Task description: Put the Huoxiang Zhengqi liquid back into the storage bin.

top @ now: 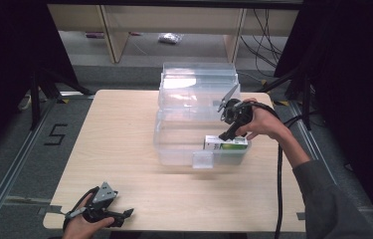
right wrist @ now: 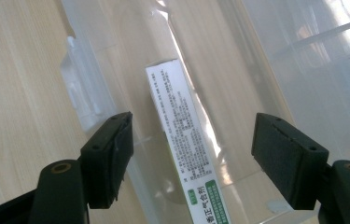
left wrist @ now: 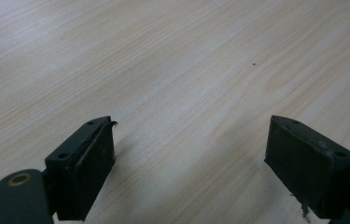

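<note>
Right tool (top: 227, 130) hovering jaws apart above white-green box (top: 225, 143), box lying inside clear bin (top: 174, 149) directly below it. Left tool (top: 119, 215) resting jaws apart on pale wood worktop (top: 124, 149). Grey floor (top: 5, 149) surrounding worktop.

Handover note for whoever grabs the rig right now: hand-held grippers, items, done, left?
Left hand-held gripper: open, holding nothing, low over the wooden table near its front left corner.
Right hand-held gripper: open, jaws on either side of the white-and-green box but not touching it.
The box lies inside the clear plastic bin, along its front wall, right side. The bin's lid is open, up at the back.
Done: box is in the bin.
Left, probably: back the right hand-held gripper out and close the lid.
</note>
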Demonstrator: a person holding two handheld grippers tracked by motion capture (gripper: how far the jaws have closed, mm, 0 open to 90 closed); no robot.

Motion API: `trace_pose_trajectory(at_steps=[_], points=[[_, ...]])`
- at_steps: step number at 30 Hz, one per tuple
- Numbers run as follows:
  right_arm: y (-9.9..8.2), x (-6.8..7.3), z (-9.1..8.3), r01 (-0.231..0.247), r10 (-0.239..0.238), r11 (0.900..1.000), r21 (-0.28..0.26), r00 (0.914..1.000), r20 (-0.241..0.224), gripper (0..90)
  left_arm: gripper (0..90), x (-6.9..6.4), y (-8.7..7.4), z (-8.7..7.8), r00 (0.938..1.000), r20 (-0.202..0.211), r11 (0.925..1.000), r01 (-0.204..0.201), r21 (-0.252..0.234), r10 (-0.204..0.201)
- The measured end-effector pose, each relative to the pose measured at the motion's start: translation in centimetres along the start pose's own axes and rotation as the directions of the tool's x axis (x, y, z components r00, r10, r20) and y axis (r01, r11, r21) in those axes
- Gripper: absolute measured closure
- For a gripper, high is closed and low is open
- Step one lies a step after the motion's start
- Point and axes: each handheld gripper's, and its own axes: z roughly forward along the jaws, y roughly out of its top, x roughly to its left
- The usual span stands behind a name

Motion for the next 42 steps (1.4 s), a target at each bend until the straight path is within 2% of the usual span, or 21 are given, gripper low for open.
trace_pose_trajectory(at_steps=[2,3,7,8,12,19,20,21,22,23,24,27,28,32,33,34,35,37,38,39,42], points=[[0.0,0.0,0.0,-0.007,0.007,0.9999,-0.009,1.0000,0.006,30.0,15.2,0.0,0.0,0.1,0.9999,-0.009,0.9999,0.010,-0.007,-0.010],[-0.2,0.1,0.1,-0.026,0.026,0.9994,-0.024,0.9996,0.006,28.7,15.2,-0.1,0.0,0.1,0.9999,-0.005,0.9999,0.009,-0.007,-0.009],[-0.2,0.3,0.2,-0.023,0.023,0.9994,-0.027,0.9997,0.000,28.8,15.2,-0.1,0.0,0.1,0.9999,-0.003,0.9998,0.015,-0.013,-0.015],[-0.2,0.4,0.2,-0.018,0.018,0.9991,-0.038,0.9998,0.012,28.4,15.2,0.0,0.0,0.0,1.0000,0.003,1.0000,-0.004,0.004,0.004],[-0.2,0.8,-0.1,-0.050,0.050,0.9958,-0.077,0.9987,0.001,28.3,15.2,0.0,0.0,-0.1,1.0000,0.002,1.0000,-0.004,0.003,0.004],[-0.2,1.2,0.0,-0.060,0.060,0.9928,-0.104,0.9982,-0.002,27.5,15.2,0.0,0.0,0.0,1.0000,0.003,1.0000,-0.005,0.004,0.005],[-0.2,1.4,-0.1,-0.082,0.082,0.9907,-0.108,0.9966,-0.003,27.2,15.2,0.0,0.0,0.0,1.0000,0.003,1.0000,-0.005,0.004,0.005],[-0.2,1.4,-0.1,-0.079,0.079,0.9910,-0.109,0.9969,-0.001,27.1,15.2,-0.1,0.0,0.1,0.9999,-0.003,0.9998,0.014,-0.011,-0.014],[-0.2,1.5,-0.1,-0.081,0.081,0.9908,-0.109,0.9967,-0.001,26.9,15.2,0.0,0.0,-0.1,1.0000,0.002,0.9999,-0.009,0.007,0.009],[-0.2,1.5,-0.1,-0.078,0.079,0.9906,-0.112,0.9969,0.001,26.7,15.2,0.0,0.0,0.0,1.0000,0.002,1.0000,-0.006,0.006,0.006],[-0.3,1.6,-0.2,-0.095,0.095,0.9887,-0.116,0.9954,-0.001,26.7,15.2,0.0,0.0,-0.1,1.0000,0.003,0.9999,-0.007,0.008,0.007],[-0.3,1.7,-0.3,-0.092,0.093,0.9868,-0.134,0.9957,-0.001,26.5,15.2,0.0,0.0,0.0,1.0000,0.003,1.0000,-0.004,0.004,0.004],[-0.4,1.9,-0.3,-0.109,0.110,0.9848,-0.136,0.9939,0.005,26.3,15.2,-0.1,0.0,0.0,1.0000,0.001,1.0000,0.008,0.004,-0.008],[-0.8,2.4,-0.3,-0.135,0.137,0.9782,-0.158,0.9906,-0.002,26.0,15.2,-0.1,0.0,0.2,0.9999,-0.010,0.9999,0.007,-0.007,-0.007],[-0.9,2.4,-0.4,-0.128,0.131,0.9773,-0.169,0.9914,0.007,25.9,15.2,-0.1,0.0,0.1,0.9999,-0.008,0.9999,0.011,-0.008,-0.011],[-1.1,2.6,-0.3,-0.146,0.148,0.9730,-0.179,0.9890,0.000,25.9,15.2,-0.1,0.0,0.1,0.9999,-0.010,0.9999,0.013,-0.007,-0.013],[-1.3,2.7,-0.3,-0.151,0.154,0.9707,-0.187,0.9881,0.000,25.9,15.2,0.0,0.0,0.0,1.0000,0.002,1.0000,-0.006,0.005,0.006],[-1.6,3.1,-0.3,-0.173,0.176,0.9638,-0.203,0.9844,-0.004,25.6,15.2,0.0,0.0,-0.1,1.0000,0.002,1.0000,-0.006,0.005,0.006],[-1.7,3.0,-0.3,-0.155,0.158,0.9646,-0.213,0.9874,-0.002,25.6,15.2,0.0,0.0,-0.1,1.0000,0.001,1.0000,-0.005,0.004,0.005],[-1.9,3.1,-0.2,-0.172,0.176,0.9608,-0.217,0.9844,-0.003,25.6,15.2,0.0,0.0,-0.1,1.0000,0.002,1.0000,-0.005,0.004,0.005],[-2.6,3.1,0.0,-0.170,0.175,0.9569,-0.235,0.9845,0.000,25.3,15.2,0.0,0.0,-0.1,1.0000,0.003,1.0000,-0.003,0.005,0.003]])
